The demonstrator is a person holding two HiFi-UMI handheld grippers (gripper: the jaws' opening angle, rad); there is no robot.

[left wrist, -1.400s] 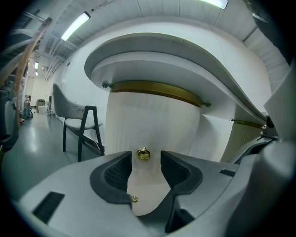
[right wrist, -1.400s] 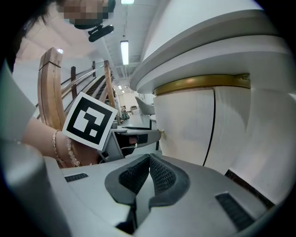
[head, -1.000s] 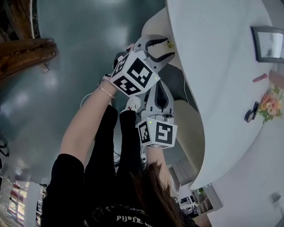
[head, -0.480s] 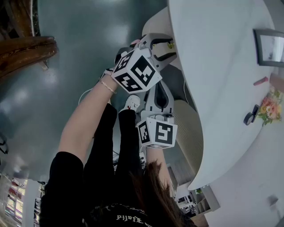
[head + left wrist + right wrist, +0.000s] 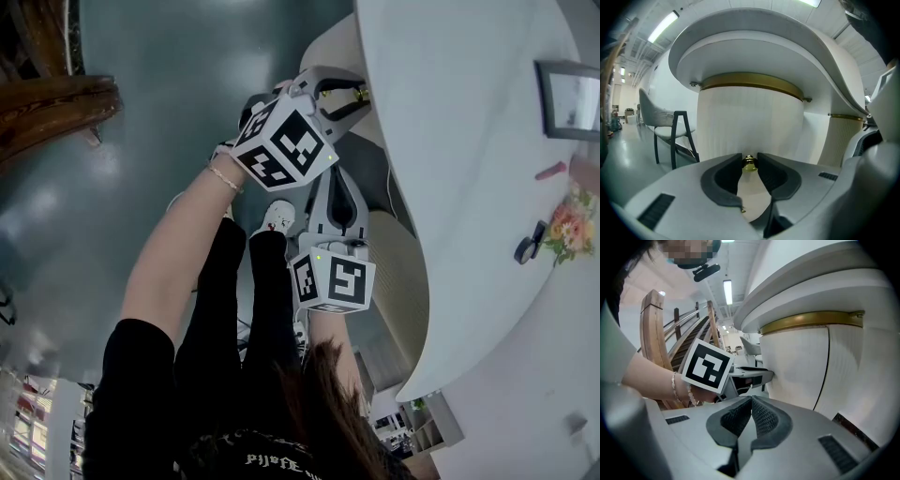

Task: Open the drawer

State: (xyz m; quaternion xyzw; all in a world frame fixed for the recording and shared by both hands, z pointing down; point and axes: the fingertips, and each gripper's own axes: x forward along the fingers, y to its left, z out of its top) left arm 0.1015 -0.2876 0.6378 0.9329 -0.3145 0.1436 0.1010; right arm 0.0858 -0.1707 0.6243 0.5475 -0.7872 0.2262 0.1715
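The drawer front (image 5: 750, 123) is a curved white ribbed panel under a brass band (image 5: 751, 82), below the white desk top (image 5: 441, 141). Its small brass knob (image 5: 749, 163) sits between the pads of my left gripper (image 5: 750, 165). The jaws have just been closing, and both pads now touch the knob. In the head view the left gripper (image 5: 349, 94) reaches the knob (image 5: 360, 94) at the desk's edge. My right gripper (image 5: 335, 178) hangs just below and behind it, shut with nothing in it (image 5: 751, 401). In the right gripper view the left gripper (image 5: 757, 376) rests against the drawer front.
A picture frame (image 5: 568, 94), flowers (image 5: 572, 225) and a small black object (image 5: 530, 239) lie on the desk top. A black-legged chair (image 5: 670, 136) stands left of the desk. Wooden stair rails (image 5: 651, 333) rise behind. The person's legs and shoes (image 5: 278, 217) are below the grippers.
The left gripper's jaws stood wide apart around the knob and have closed onto it. Its marker cube has rolled slightly. The right gripper has stayed where it was.
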